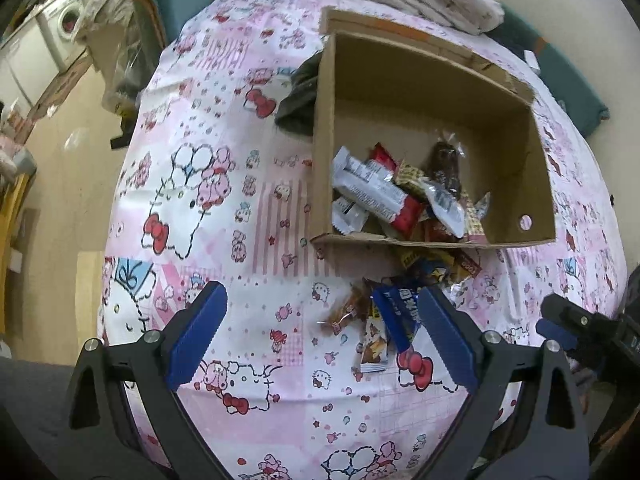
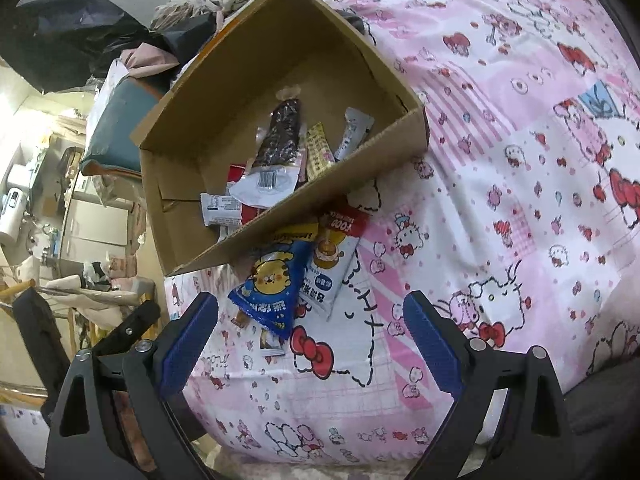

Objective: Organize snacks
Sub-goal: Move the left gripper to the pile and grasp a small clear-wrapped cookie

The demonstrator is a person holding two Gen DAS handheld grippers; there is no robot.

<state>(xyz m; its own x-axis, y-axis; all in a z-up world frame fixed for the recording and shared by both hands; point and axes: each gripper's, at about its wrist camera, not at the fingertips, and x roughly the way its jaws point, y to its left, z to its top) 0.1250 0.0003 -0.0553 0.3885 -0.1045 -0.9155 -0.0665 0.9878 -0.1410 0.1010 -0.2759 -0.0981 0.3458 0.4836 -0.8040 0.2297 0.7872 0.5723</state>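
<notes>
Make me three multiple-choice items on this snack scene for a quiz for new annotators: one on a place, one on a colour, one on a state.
1. Where does the blue tiger-print packet lie?
A. Inside the cardboard box
B. On the pink bedsheet, just outside the box's near wall
C. Between the right gripper's fingers

2. What colour are the gripper pads?
A. Blue
B. Red
C. Yellow

3. How does the left gripper stand?
A. Shut on a packet
B. Open, holding nothing
C. Out of view

Key: 1 B, the packet rests on the bedsheet in front of the cardboard box. 2 A, the pads on both grippers are blue. 3 B, the left gripper has its jaws spread wide, with the packets lying on the sheet beyond them, ungripped.
</notes>
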